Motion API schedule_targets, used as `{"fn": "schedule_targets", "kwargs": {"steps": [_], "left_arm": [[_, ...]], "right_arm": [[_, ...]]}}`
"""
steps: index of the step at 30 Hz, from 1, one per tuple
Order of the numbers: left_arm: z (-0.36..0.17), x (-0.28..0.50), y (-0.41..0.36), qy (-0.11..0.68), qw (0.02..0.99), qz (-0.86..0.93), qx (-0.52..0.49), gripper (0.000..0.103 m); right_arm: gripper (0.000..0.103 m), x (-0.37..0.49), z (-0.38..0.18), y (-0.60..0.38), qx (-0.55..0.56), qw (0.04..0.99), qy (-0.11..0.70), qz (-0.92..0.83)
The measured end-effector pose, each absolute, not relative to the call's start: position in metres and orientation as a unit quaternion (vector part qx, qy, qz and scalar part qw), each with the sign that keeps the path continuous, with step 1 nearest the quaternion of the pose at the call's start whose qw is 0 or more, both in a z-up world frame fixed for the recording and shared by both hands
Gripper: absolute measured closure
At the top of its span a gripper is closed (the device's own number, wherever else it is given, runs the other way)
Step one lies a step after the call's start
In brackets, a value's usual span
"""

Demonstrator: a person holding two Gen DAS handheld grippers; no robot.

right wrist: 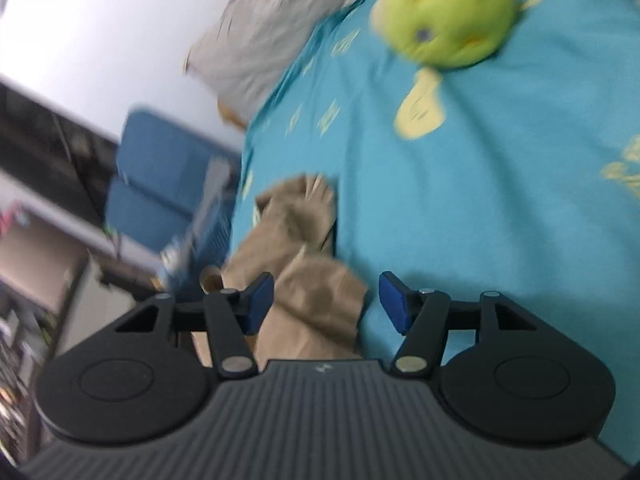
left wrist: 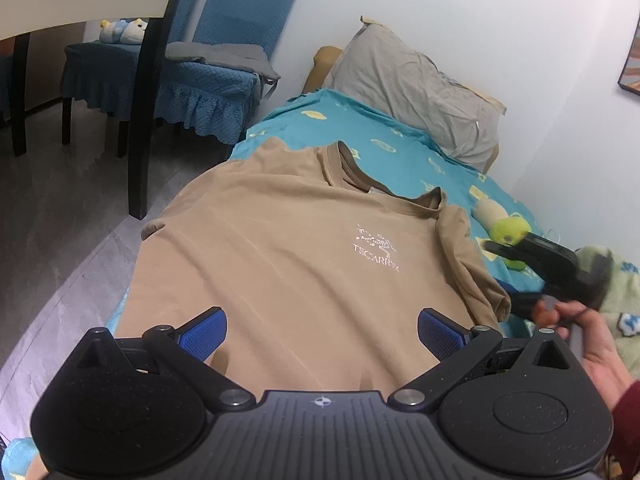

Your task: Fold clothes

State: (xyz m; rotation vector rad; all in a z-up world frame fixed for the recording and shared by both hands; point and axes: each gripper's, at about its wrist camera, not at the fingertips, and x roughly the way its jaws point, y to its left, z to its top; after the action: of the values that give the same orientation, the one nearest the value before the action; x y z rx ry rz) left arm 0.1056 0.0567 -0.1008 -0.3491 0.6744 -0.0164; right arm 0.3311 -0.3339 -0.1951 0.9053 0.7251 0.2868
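— Where's the shirt?

— The tan T-shirt (left wrist: 304, 264) lies spread front-up on the bed (left wrist: 400, 140), over the turquoise sheet, collar toward the grey pillow (left wrist: 416, 88) and a pale logo on the chest. Its left edge reaches the side of the bed, above the grey floor (left wrist: 60, 264).

— And your left gripper (left wrist: 322, 330)?

— My left jaws are spread wide and hold nothing; the shirt's lower part lies between and beyond the blue pads (left wrist: 208, 334).

— The right one?

— My right gripper (right wrist: 326, 302) is at the shirt's right sleeve. The right wrist view is blurred, but its jaws stand apart with rumpled tan cloth between them; I cannot tell whether either pad touches it. In the left wrist view my hand (left wrist: 592, 344) grips its handle beside the sleeve.

— Anything else nearby?

— A green plush toy (right wrist: 448, 20) sits on the sheet beyond the right gripper. Off the bed stand blue-covered chairs (left wrist: 224, 64), and a table (left wrist: 80, 0) with dark legs.
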Motion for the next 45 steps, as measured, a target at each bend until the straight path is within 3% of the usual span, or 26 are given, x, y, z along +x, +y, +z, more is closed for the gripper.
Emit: {"fn": "schedule_targets", "kwargs": {"steps": [1,3,4,6,12,18,22,23,24,26,34,37,39,44,45], "left_arm": [[-0.102,0.107,0.056,0.331,0.929,-0.007,-0.166,0.0],[-0.106,0.109,0.054,0.337,0.928,-0.005,-0.16,0.001],[-0.108,0.11,0.053,0.343,0.926,-0.004,-0.157,0.002],[-0.112,0.112,0.052,0.349,0.924,-0.005,-0.155,0.003],[-0.111,0.11,0.049,0.346,0.927,-0.006,-0.146,0.004],[-0.109,0.108,0.046,0.341,0.931,-0.01,-0.132,0.004],[-0.106,0.107,0.047,0.335,0.934,-0.007,-0.128,0.004],[-0.105,0.107,0.047,0.333,0.934,-0.007,-0.13,0.004],[-0.104,0.106,0.048,0.332,0.934,-0.008,-0.131,0.004],[-0.101,0.104,0.048,0.327,0.936,-0.008,-0.131,0.004],[-0.092,0.092,0.048,0.326,0.938,0.001,-0.119,0.004],[-0.095,0.089,0.05,0.336,0.934,0.003,-0.121,0.004],[-0.098,0.088,0.052,0.343,0.931,0.003,-0.124,0.004],[-0.103,0.096,0.049,0.345,0.931,-0.004,-0.122,0.004],[-0.104,0.097,0.048,0.344,0.931,-0.005,-0.12,0.004]], "right_arm": [[0.051,0.337,-0.196,-0.326,0.412,0.83,0.35,0.139],[0.073,0.342,-0.196,-0.324,0.407,0.827,0.36,0.141],[0.073,0.344,-0.195,-0.323,0.405,0.826,0.365,0.142],[0.085,0.35,-0.195,-0.321,0.399,0.824,0.375,0.143],[0.091,0.341,-0.159,-0.351,0.341,0.866,0.354,0.09],[0.091,0.327,-0.144,-0.393,0.313,0.893,0.324,-0.001],[0.082,0.318,-0.134,-0.421,0.292,0.905,0.303,-0.062],[0.072,0.315,-0.132,-0.428,0.29,0.907,0.297,-0.075],[0.052,0.308,-0.131,-0.433,0.308,0.903,0.29,-0.076],[0.026,0.29,-0.129,-0.441,0.346,0.895,0.274,-0.066],[0.024,0.244,-0.151,-0.427,0.457,0.827,0.324,-0.04],[0.025,0.252,-0.171,-0.414,0.422,0.833,0.355,-0.052],[0.039,0.257,-0.184,-0.407,0.4,0.835,0.373,-0.06],[0.048,0.275,-0.198,-0.402,0.416,0.853,0.315,-0.032],[0.056,0.279,-0.198,-0.397,0.407,0.855,0.321,-0.022]]}}
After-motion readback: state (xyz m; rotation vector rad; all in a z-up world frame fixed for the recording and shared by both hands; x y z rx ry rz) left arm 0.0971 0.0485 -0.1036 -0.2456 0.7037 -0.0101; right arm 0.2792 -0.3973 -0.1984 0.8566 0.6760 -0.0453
